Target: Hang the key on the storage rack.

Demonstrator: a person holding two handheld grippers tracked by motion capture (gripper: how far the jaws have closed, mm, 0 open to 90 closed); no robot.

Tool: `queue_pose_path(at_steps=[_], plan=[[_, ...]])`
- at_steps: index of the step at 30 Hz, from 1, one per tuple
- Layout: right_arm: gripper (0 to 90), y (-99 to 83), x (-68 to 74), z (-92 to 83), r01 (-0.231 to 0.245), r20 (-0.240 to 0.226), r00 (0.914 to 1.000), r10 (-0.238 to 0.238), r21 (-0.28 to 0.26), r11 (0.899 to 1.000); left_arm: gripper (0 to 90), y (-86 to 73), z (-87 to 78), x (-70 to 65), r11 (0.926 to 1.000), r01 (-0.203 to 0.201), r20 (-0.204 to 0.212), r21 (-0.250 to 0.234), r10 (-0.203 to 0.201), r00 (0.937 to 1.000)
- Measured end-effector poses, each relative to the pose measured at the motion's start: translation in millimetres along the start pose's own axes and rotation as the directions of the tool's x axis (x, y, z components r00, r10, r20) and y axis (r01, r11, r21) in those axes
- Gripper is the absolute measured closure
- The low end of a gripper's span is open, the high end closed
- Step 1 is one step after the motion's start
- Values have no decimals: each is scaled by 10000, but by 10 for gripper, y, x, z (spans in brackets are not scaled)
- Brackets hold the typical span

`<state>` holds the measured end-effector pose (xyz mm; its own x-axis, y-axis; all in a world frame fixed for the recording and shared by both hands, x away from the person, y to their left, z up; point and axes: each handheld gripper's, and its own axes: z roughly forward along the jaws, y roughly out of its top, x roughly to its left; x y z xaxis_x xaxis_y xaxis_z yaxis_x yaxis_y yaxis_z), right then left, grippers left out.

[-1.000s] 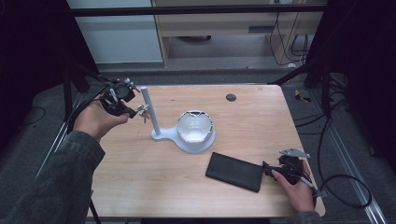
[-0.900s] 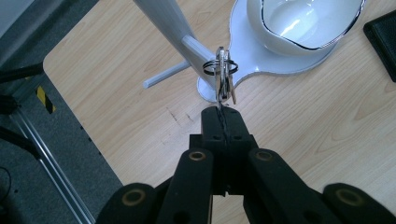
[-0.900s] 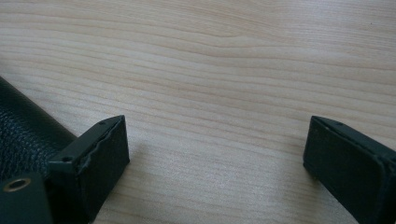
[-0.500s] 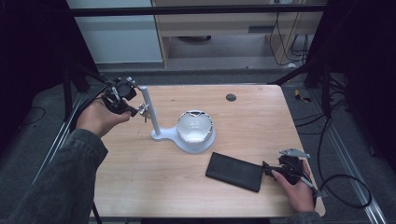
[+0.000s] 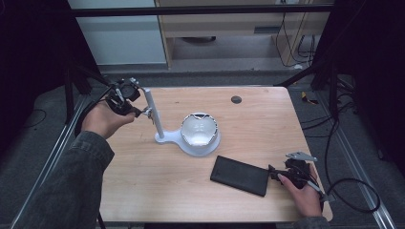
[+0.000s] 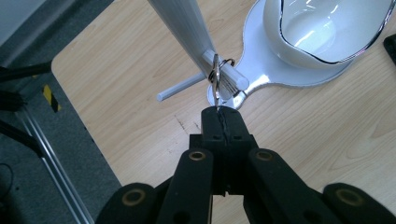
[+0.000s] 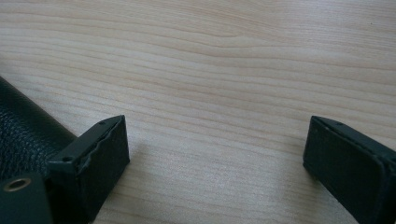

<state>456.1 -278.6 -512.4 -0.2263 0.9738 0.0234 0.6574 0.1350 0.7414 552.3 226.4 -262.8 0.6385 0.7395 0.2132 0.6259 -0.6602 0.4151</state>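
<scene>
Left gripper (image 6: 219, 112) clamped on a metal ring (image 6: 215, 77) looped over the stand (image 5: 152, 112) peg, right gripper (image 7: 217, 154) jaws apart, beside, perhaps touching, the black case (image 5: 240, 175), bowl (image 5: 199, 129) on the stand's base.

Pretty sure I'm working in a lab or recording booth here. The small wooden desk (image 5: 143, 191) is boxed in by a black metal frame (image 5: 200, 9) with dark curtains (image 5: 28, 47) on both sides, loose cables (image 5: 334, 143) trail over the grey floor (image 5: 229, 52), and there's plain office cabinetry (image 5: 229, 24) behind it.
</scene>
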Motion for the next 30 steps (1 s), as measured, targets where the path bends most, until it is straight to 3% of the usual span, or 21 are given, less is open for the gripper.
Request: queue_pose_path(at_steps=[3, 4, 8, 10, 11, 12, 16, 18, 19, 21, 22, 25, 27, 30], plan=[[70, 0, -2, 0, 20, -1, 10000, -20, -5, 10000, 879, -44, -43, 16, 9987, 66, -221, -506, -77, 9997], [70, 0, -2, 0, 22, -2, 10000, -22, -3, 10000, 834, -44, -43, 16, 9987, 66, -221, -506, -77, 9997], [70, 1, -4, -2, 61, 19, 10000, -61, 29, 10000, 785, -257, -181, -26, 9882, 0, -263, -1532, -41, 9996], [70, 1, -2, -1, 33, 4, 10000, -33, 18, 10000, 734, -301, -189, -41, 9854, 35, -154, -1700, -62, 9999], [70, 2, -1, -3, 22, 7, 10000, -22, 39, 10000, 711, -442, -177, -103, 9749, 80, 0, -2225, -82, 10000], [70, 2, -2, -2, 36, 2, 10000, -36, 14, 10000, 702, -505, -157, -136, 9721, 55, 39, -2343, -47, 10000], [70, 3, -3, -1, 17, -26, 10000, -17, 7, 10000, 637, -735, -47, -289, 9641, -91, 98, -2653, 121, 9999], [69, 2, -5, -2, 44, -15, 10000, -44, 19, 10000, 588, -769, -29, -322, 9617, -137, 100, -2736, 171, 9998], [70, 3, -1, -2, -17, -28, 10000, 17, 11, 10000, 554, -859, 21, -420, 9540, -222, 184, -2991, 291, 9994], [69, 3, -2, -1, -7, -4, 10000, 7, 9, 10000, 515, -896, 52, -470, 9520, -303, 249, -3047, 397, 9989], [69, 3, -2, -2, 0, -2, 10000, 0, 27, 10000, 507, -933, 104, -539, 9472, -527, 237, -3164, 635, 9977], [67, 2, -2, -1, 0, 32, 10000, 0, 22, 10000, 448, -963, 210, -647, 9475, -725, 225, -3113, 836, 9962], [66, 2, -1, -1, -19, 46, 10000, 19, 21, 10000, 394, -973, 303, -736, 9515, -678, 412, -3000, 839, 9956], [62, 2, -4, -1, -24, 61, 10000, 24, 22, 10000, 309, -956, 428, -886, 9450, -705, 483, -3194, 905, 9947]])
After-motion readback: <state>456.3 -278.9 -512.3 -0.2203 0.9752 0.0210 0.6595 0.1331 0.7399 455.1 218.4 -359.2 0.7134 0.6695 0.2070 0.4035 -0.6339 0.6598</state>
